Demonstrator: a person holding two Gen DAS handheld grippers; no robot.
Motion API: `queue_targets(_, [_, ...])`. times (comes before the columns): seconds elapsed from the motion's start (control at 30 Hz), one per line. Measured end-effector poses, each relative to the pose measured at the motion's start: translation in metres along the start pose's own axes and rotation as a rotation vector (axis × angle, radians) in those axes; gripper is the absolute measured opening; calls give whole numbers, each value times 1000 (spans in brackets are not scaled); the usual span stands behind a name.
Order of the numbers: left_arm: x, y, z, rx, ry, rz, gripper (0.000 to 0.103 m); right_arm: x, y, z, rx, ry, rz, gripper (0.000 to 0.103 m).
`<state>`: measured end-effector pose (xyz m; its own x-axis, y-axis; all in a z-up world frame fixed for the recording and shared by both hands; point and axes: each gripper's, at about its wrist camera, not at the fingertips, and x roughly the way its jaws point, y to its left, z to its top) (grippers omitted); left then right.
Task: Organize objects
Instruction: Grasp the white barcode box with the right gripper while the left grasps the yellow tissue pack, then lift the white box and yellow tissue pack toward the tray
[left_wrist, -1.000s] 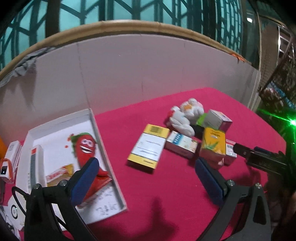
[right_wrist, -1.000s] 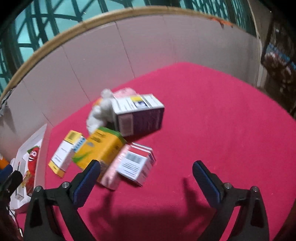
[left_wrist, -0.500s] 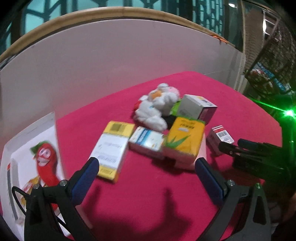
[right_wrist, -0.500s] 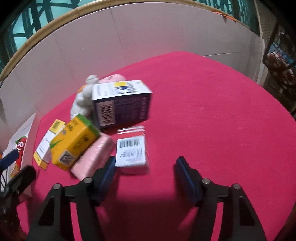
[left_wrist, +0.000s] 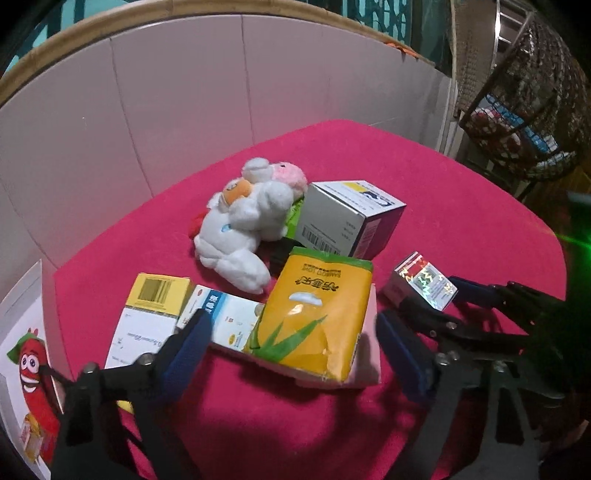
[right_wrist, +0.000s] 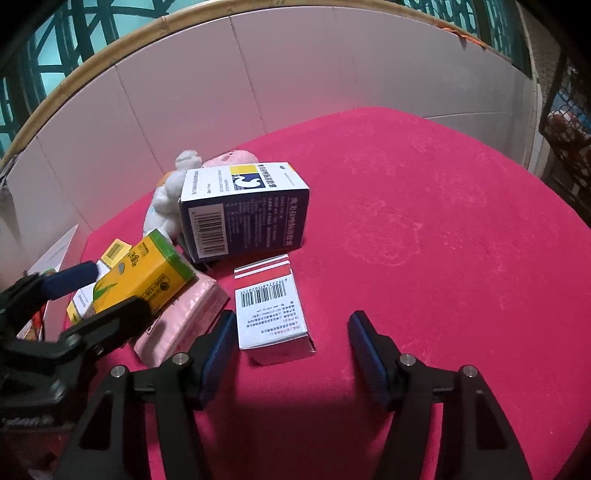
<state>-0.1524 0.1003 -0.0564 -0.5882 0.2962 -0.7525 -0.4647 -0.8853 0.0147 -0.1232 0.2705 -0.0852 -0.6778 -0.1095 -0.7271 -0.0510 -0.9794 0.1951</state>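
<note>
Right wrist view: red tablecloth (right_wrist: 424, 221), white panel wall (right_wrist: 258, 81) (teal lattice behind); both hand-held grippers (right_wrist: 291, 347) (left_wrist: 291, 347) open.

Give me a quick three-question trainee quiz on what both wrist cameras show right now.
1. True or false: the right gripper is shut on the red-and-white box.
2. What lies under the yellow tissue pack? A) plush toy B) pink packet C) tray
3. Fill in: the plush toy leans against the grey-and-purple ____.

Key: 1 false, the jaws stand open around it. 2 B, the pink packet. 3 box.
</note>
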Motion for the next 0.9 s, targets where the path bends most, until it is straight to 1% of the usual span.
queue_targets(0.03, [2, -1, 0, 11, 9, 1, 76, 1, 0, 0, 2, -2, 7, 64])
queue_targets(0.07, [4, -2, 0, 21, 16, 1, 73, 1, 0, 0, 1, -2, 12, 59])
queue_targets(0.1, [5, -3, 0, 32, 23, -5, 65, 2, 0, 0, 2, -1, 13, 54])
queue_targets(0.13, [6, -4, -1, 40, 25, -7, 55, 1, -1, 0, 3, -1, 19, 52])
queue_targets(0.17, [6, -5, -2, 48, 21, -6, 54, 1, -1, -1, 4, 0, 26, 45])
queue_targets(0.2, [5, -7, -2, 56, 12, 0, 52, 1, -2, -1, 5, 1, 30, 41])
queue_targets(0.33, [-1, -8, -4, 47, -4, 5, 49, 1, -3, -1, 17, -2, 34, 39])
queue_targets(0.5, [-25, -7, -12, -30, -65, 29, 47, -7, -7, -5, 47, -19, 11, 38])
queue_targets(0.57, [-41, -12, -16, -58, -106, 64, 47, -15, -6, -6, 51, -39, 6, 37])
queue_targets(0.7, [-74, -21, -22, -86, -184, 78, 47, -35, -1, -3, 55, -91, -6, 37])
queue_targets(0.8, [-89, -24, -23, -109, -216, 76, 47, -52, 3, 1, 61, -128, 6, 37])
queue_targets(0.9, [-98, -25, -26, -119, -234, 94, 47, -67, 8, 5, 64, -166, 24, 37])
